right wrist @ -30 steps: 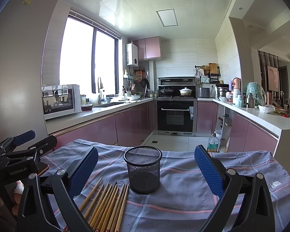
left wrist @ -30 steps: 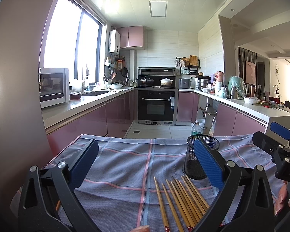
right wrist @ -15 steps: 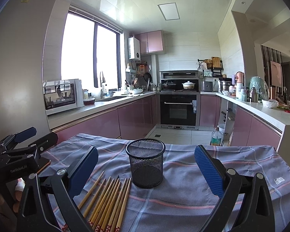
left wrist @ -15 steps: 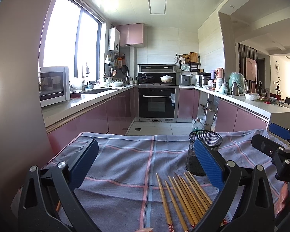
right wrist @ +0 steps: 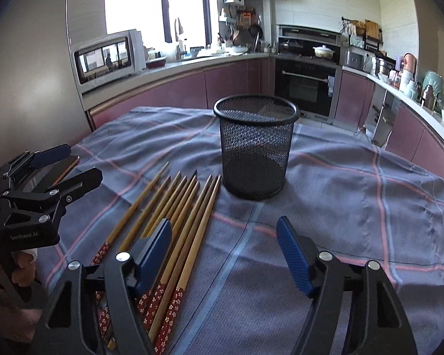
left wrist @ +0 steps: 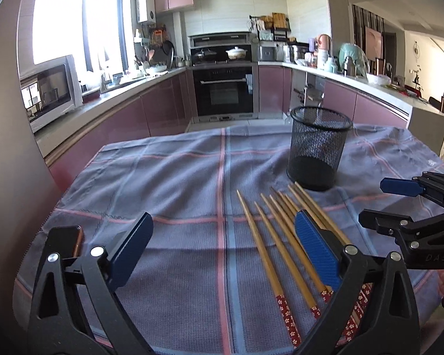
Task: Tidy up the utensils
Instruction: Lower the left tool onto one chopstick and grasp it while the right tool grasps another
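Left wrist view showed the left tongs point(left wrist: 222, 248) nearest of all, spread wide and holding nothing. One blue pad point(left wrist: 316, 248) sat over the chopsticks point(left wrist: 275, 236), but I could not tell if it touched them. The chopsticks lay flat in a row on the checked cloth point(left wrist: 177, 183) that covered the surface, on the near side of the mesh cup point(left wrist: 318, 151). Their thin tips pointed at the cup, and the closest tips lay just beside its base. To the right of the chopsticks, the right tongs point(left wrist: 399, 201) hung above the cloth, also spread and empty.

Right wrist view had the right tongs point(right wrist: 225, 251) up close, with the cup point(right wrist: 256, 148) straight ahead. The chopsticks point(right wrist: 174, 216) lay to the left of the cup here, and the left tongs point(right wrist: 65, 162) were farther left.

The cup looked empty, so no chopstick had gone in yet. All of the job was still left, I think.

Only the right wrist view showed the red flowery ends of most chopsticks clearly. It also showed something flat and dark point(right wrist: 62, 167) under the left tongs. Farthest off, behind the cup, was a kitchen with an oven point(left wrist: 223, 88).
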### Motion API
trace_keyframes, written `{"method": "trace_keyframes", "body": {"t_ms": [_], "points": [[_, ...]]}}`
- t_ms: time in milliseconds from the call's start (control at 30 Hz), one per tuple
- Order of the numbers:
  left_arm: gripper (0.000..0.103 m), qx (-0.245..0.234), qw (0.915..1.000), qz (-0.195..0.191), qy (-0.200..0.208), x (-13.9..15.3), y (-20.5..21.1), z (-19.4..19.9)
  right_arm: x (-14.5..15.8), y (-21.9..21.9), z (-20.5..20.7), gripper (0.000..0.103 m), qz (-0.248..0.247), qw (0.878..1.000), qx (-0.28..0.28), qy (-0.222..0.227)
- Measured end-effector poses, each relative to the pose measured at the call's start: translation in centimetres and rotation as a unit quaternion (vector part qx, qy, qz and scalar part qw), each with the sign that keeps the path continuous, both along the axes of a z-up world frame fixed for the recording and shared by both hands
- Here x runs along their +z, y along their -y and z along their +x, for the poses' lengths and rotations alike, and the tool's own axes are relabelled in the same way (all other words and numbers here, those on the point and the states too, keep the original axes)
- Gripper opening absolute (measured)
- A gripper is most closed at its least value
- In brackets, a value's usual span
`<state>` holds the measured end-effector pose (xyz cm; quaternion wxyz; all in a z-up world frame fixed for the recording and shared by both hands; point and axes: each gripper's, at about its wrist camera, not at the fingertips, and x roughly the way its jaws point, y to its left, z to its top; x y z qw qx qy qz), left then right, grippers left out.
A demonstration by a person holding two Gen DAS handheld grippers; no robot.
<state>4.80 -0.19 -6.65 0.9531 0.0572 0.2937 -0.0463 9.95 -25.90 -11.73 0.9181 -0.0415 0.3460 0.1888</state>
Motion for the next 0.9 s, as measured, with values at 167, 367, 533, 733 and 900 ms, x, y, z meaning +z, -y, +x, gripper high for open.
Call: {"method": "trace_keyframes", "body": {"t_ms": [167, 367, 533, 733, 900], "points": [[0.081, -0.016, 0.9988, 0.003, -0.046, -2.4, 0.4, 1.8, -1.8, -0.8, 1.2, 0.039, -0.012, 0.999, 0.017, -0.050], [0.072, -0.043, 0.9957, 0.012, -0.081, -3.9, 1.5, 2.7, -2.5, -1.2, 1.8, 0.032, -0.017, 0.997, 0.028, -0.069], [0.057, -0.052, 0.9919, 0.016, -0.115, -5.0, 2.1, 3.8, -2.5, -1.6, 2.1, 0.032, -0.027, 0.996, 0.039, -0.076], [0.045, -0.061, 0.9880, 0.004, -0.142, -5.8, 2.2, 5.0, -2.9, -1.9, 3.1, 0.028, -0.038, 0.994, 0.036, -0.092], [0.040, -0.070, 0.9857, 0.005, -0.153, -5.7, 2.6, 6.0, -2.9, -2.6, 3.6, 0.024, -0.050, 0.994, 0.040, -0.091]]}}
